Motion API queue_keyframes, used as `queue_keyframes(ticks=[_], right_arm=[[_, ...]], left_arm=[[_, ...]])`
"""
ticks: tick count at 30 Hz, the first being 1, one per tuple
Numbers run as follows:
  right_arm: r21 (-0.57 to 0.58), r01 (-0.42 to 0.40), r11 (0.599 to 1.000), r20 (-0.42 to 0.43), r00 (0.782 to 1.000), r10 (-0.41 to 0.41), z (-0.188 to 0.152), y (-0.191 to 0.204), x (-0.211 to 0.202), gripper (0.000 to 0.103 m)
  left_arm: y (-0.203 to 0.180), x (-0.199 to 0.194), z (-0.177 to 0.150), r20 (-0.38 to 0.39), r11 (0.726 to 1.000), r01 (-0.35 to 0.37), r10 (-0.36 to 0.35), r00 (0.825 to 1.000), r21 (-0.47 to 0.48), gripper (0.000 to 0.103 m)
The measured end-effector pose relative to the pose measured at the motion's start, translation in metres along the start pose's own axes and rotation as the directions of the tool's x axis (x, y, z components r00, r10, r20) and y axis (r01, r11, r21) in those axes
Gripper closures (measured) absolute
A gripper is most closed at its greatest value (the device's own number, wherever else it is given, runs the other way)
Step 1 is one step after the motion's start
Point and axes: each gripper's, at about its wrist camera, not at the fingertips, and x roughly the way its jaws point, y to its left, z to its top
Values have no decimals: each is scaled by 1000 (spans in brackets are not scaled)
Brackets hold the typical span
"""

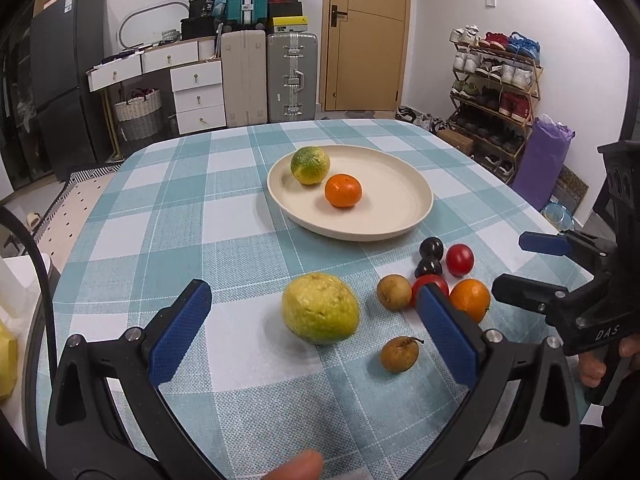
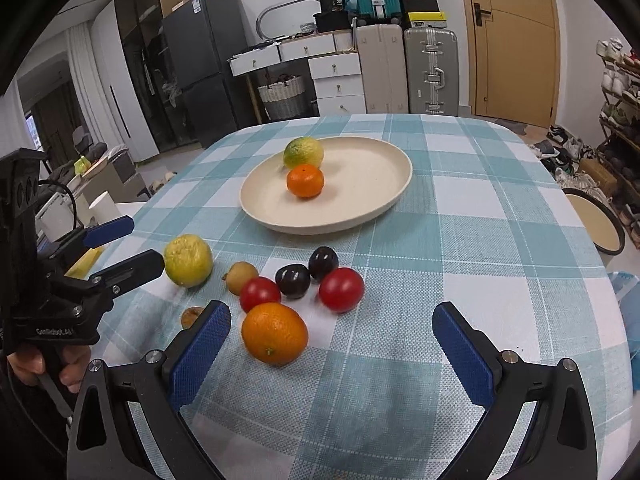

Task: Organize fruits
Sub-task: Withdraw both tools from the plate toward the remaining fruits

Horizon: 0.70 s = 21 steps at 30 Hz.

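Note:
A cream plate [image 1: 400, 216] [image 2: 360, 204] holds a green-yellow citrus [image 1: 310, 165] [image 2: 303, 153] and a small mandarin [image 1: 343, 190] [image 2: 305, 181]. Loose on the checked cloth lie a big yellow-green fruit [image 1: 320, 308] [image 2: 188, 260], an orange [image 1: 471, 298] [image 2: 274, 333], two red tomatoes [image 1: 459, 259] [image 2: 341, 289], two dark plums [image 1: 431, 247] [image 2: 323, 263] and two small brown fruits [image 1: 394, 292] [image 2: 242, 276]. My left gripper [image 1: 316, 304] [image 2: 132, 244] is open around the big yellow-green fruit, just short of it. My right gripper [image 2: 332, 324] [image 1: 524, 264] is open and empty, with the orange near its left finger.
The table's front and right edges are close. A dresser [image 1: 192, 88], suitcases [image 1: 292, 76], a fridge [image 1: 64, 92], a door [image 1: 366, 32] and a shoe rack [image 1: 496, 92] stand behind. A round stool [image 2: 600, 228] sits right of the table.

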Motion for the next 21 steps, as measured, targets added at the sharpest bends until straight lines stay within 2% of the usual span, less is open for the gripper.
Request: queue_keyframes(ticks=[8,16,21], right_arm=[[37,-82,996,-54,995,84,-4,2,9,0],[-8,-111,994,-87,990,110,-9,17,16,2],[-5,-133,991,-127,983,131,-13,21,24,22]], left_arm=[[1,10,-3,-21,1000,23,-23,1000,-11,0],[5,19,-4,-45,999,22,-23,999,-26,0],[5,24,-5,-56,1000,17,-18,998,-25,0]])
